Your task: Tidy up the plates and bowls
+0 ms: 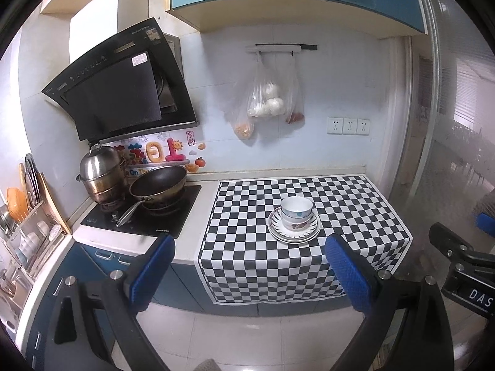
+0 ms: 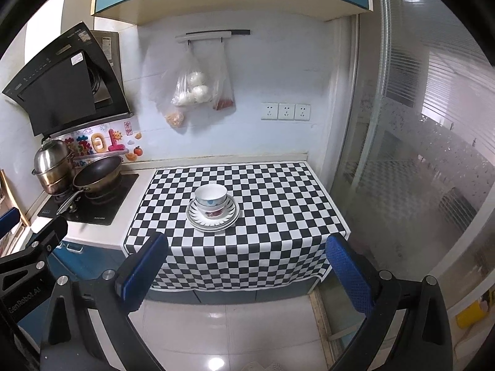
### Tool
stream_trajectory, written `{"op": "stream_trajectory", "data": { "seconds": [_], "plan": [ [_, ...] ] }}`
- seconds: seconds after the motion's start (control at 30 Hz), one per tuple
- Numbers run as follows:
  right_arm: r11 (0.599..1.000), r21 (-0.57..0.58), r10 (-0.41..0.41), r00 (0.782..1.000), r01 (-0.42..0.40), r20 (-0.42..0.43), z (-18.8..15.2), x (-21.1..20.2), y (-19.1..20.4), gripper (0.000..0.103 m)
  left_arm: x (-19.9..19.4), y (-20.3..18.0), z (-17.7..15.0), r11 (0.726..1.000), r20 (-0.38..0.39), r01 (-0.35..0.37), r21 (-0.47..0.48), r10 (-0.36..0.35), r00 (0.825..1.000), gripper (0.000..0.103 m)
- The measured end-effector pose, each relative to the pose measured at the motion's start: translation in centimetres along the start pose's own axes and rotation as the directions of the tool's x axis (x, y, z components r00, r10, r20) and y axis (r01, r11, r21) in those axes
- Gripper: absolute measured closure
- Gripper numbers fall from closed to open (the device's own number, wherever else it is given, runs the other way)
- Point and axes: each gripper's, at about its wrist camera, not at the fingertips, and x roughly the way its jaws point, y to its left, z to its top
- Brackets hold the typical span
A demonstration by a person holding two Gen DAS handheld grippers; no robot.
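Two white bowls (image 1: pixel 296 210) (image 2: pixel 211 199) are nested one inside the other on a stack of white plates (image 1: pixel 294 232) (image 2: pixel 213 218) with dark striped rims, in the middle of a black-and-white checked cloth (image 1: pixel 355 216) (image 2: pixel 278 204) on the counter. My left gripper (image 1: pixel 247 266) is open, held back from the counter over the floor, with nothing between its blue pads. My right gripper (image 2: pixel 247 266) is also open and empty, likewise well short of the stack. The right gripper's black body shows at the right edge of the left wrist view.
To the left of the cloth is a stove (image 1: pixel 142 216) with a frying pan (image 1: pixel 157 185) and a steel steamer pot (image 1: pixel 100 173). A dish rack (image 1: pixel 27 235) stands at far left. Plastic bags (image 1: pixel 266 99) hang on the wall. A glass door (image 2: pixel 417 154) stands at right.
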Motion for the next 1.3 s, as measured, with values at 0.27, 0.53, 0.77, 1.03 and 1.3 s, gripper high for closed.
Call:
{"op": "stream_trajectory", "data": {
  "seconds": [0.27, 0.53, 0.77, 1.03, 1.3],
  "plan": [
    [1.0, 0.002, 0.003, 1.0, -0.003, -0.002, 0.35, 0.46, 0.2, 0.0, 0.28, 0.41, 0.15, 1.0, -0.005, -0.007, -0.012, 0.007, 1.0, 0.004],
    [1.0, 0.001, 0.008, 1.0, -0.008, 0.0, 0.52, 0.61, 0.34, 0.0, 0.49, 0.42, 0.21, 1.0, -0.008, -0.023, -0.013, 0.023, 1.0, 0.004],
    [1.0, 0.004, 0.0, 1.0, 0.0, -0.002, 0.54, 0.8, 0.25, 0.0, 0.73, -0.09, -0.01, 1.0, -0.023, -0.019, -0.002, 0.019, 1.0, 0.003],
    [1.0, 0.004, -0.006, 1.0, 0.006, -0.008, 0.3, 0.92, 0.32, 0.0, 0.57, -0.14, 0.11, 1.0, -0.014, -0.018, -0.005, 0.018, 1.0, 0.004],
    [1.0, 0.004, -0.007, 1.0, 0.007, -0.007, 0.23, 1.0, 0.33, 0.0, 0.31, -0.23, 0.12, 1.0, -0.008, -0.017, -0.003, 0.017, 1.0, 0.004]
  ]
}}
